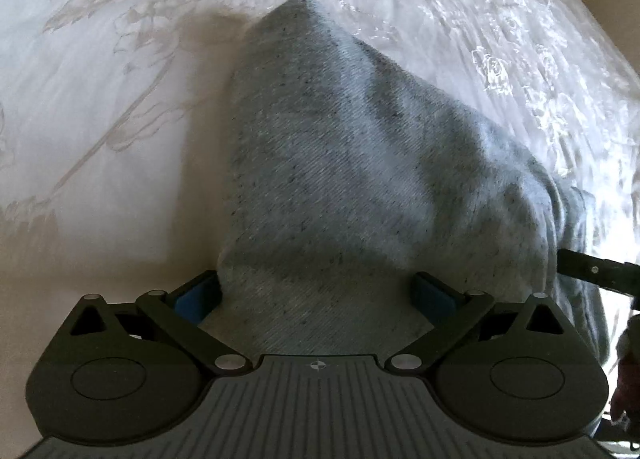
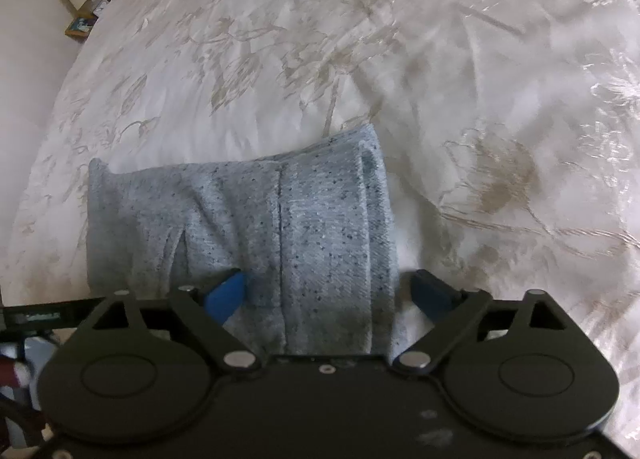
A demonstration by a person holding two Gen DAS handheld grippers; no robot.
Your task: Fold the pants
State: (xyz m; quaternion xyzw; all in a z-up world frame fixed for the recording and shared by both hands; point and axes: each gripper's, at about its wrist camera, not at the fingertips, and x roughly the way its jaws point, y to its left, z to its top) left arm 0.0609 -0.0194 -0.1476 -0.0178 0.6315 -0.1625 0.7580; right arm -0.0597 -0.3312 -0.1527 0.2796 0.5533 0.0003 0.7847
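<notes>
Pants, one folded grey pair, lie between my two grippers on one white bedspread. My left gripper and right gripper both stand with jaws wide apart, clamping nothing.

Both grippers, left and right, have black linkage arms, silver rivets, blue finger pads.

A home bedroom: floral white bedspread covers the bed.
</notes>
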